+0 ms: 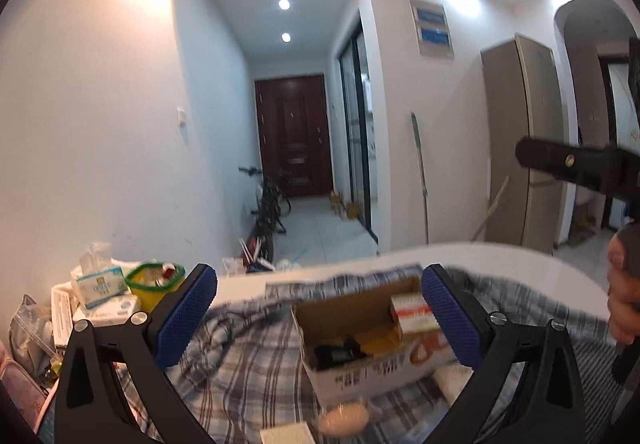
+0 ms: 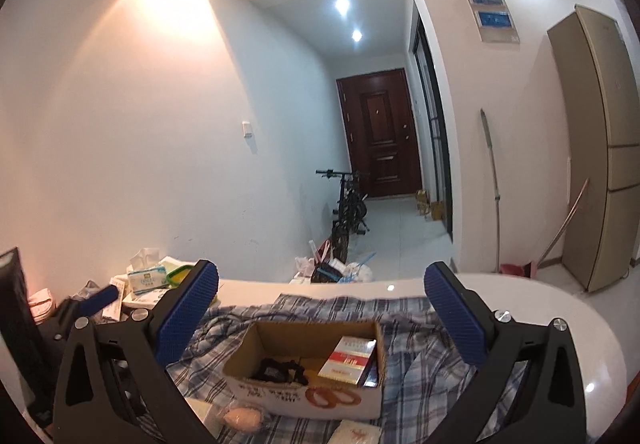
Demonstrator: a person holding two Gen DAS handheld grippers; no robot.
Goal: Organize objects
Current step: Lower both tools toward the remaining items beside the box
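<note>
An open cardboard box (image 1: pixel 360 348) (image 2: pixel 312 368) sits on a blue plaid cloth (image 1: pixel 248 364) (image 2: pixel 420 356) on a white table. Inside lie a red-and-white carton (image 1: pixel 414 314) (image 2: pixel 348 360) and a black object (image 1: pixel 338 352) (image 2: pixel 280 370). A peach egg-shaped item (image 1: pixel 344 419) (image 2: pixel 242 418) lies in front of the box. My left gripper (image 1: pixel 320 316) is open and empty above the box. My right gripper (image 2: pixel 320 316) is open and empty above it too; its body (image 1: pixel 576 162) shows at the right of the left wrist view.
A tissue pack (image 1: pixel 100 282) (image 2: pixel 147 278), a green-rimmed container (image 1: pixel 154 282) and boxes crowd the table's left end. The white table edge (image 2: pixel 560 308) curves at the right. A white packet (image 2: pixel 358 434) lies at the front. A bicycle (image 2: pixel 350 204) and fridge (image 2: pixel 596 148) stand beyond.
</note>
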